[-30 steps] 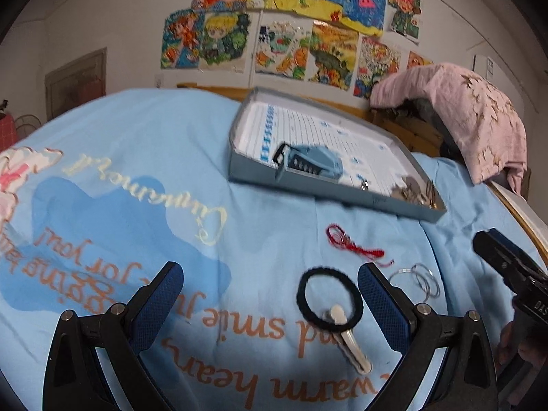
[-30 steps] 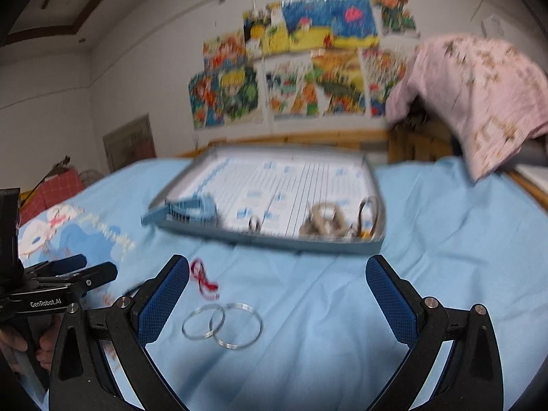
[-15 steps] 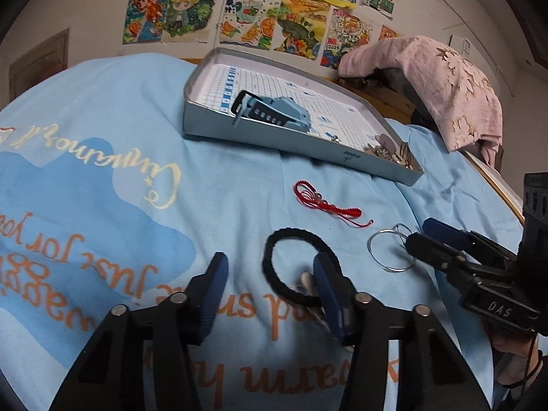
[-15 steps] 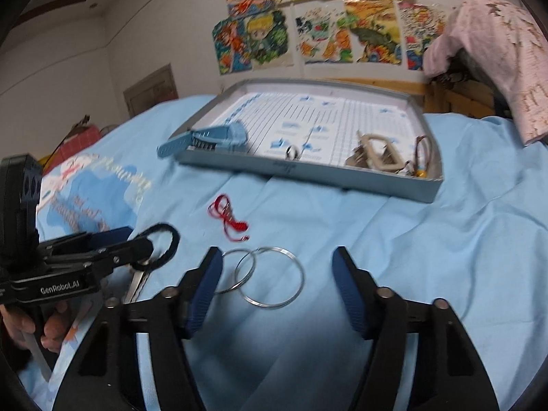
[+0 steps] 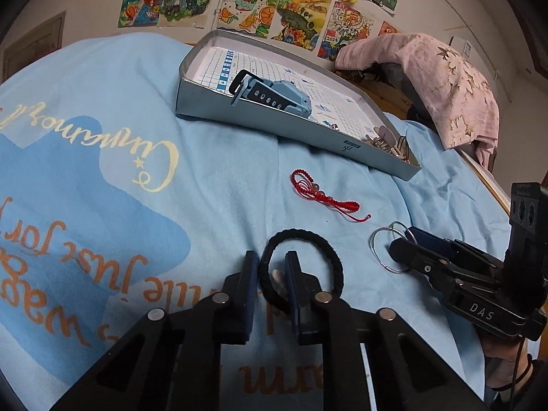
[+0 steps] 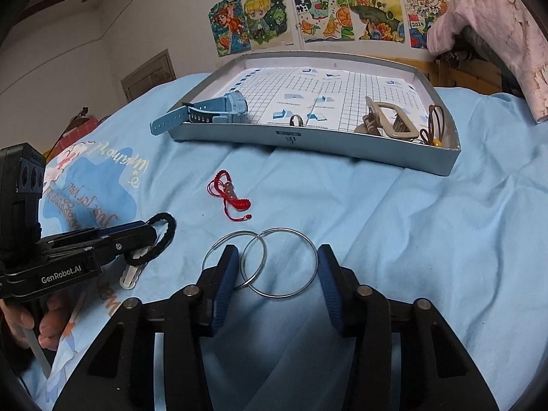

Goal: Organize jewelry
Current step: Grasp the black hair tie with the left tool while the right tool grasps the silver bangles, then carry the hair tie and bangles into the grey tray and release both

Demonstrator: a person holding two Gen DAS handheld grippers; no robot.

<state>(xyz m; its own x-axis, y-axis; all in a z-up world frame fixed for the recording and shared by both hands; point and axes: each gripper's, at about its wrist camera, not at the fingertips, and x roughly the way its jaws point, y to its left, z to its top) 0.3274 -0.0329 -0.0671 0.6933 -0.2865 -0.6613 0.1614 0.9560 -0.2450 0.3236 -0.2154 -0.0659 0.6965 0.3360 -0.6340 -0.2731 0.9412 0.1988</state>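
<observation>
A black hair tie (image 5: 308,239) lies on the blue bedspread over a white hair clip (image 6: 132,275). My left gripper (image 5: 270,270) has its jaws narrowed around the tie's near-left rim; whether they press it I cannot tell. It also shows in the right wrist view (image 6: 150,236). Two silver hoop rings (image 6: 279,263) lie linked on the cloth. My right gripper (image 6: 277,269) is partly open and straddles them, its fingers apart from the wire. A red cord bracelet (image 6: 231,198) lies beyond, in front of the grey tray (image 6: 308,137).
The tray holds a blue watch (image 6: 219,109), a small ring (image 6: 296,120), a beige hair claw (image 6: 387,120) and brown hair ties (image 6: 435,123). A pink cloth (image 6: 496,34) hangs at the right. Drawings (image 6: 308,10) cover the wall behind.
Both grippers have lowered and narrowed. The left jaws have closed in around the black hair tie's rim. The right jaws have come down around the silver rings.
</observation>
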